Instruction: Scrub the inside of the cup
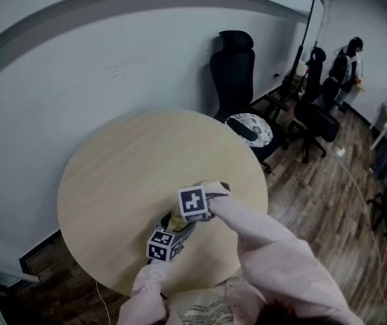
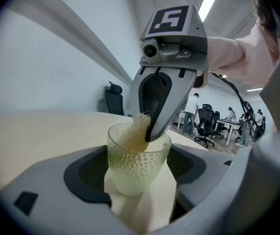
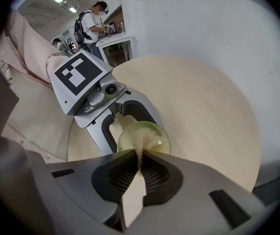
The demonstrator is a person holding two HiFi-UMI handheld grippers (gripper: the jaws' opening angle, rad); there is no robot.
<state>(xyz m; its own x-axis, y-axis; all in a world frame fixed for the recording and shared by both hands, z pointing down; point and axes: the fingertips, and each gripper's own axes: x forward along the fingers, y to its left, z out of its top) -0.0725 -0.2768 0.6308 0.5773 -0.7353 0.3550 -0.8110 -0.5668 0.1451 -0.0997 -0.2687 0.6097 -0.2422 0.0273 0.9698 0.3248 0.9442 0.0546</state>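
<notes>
Left claw (image 2: 139, 177) is clamped wide on the wall of the dimpled cup (image 2: 135, 155), stood upright on the table (image 1: 126, 175), with a soft sponge (image 2: 135, 133) pinched in the near-shut right claw (image 3: 140, 153) and dipped inside; the cup is judged light, rigid, slippery, best gripped round its wall.

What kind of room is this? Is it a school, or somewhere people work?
Probably an office. Black swivel chairs stand on the wooden floor, people work at desks farther back, and a long strip light runs along the ceiling.
</notes>
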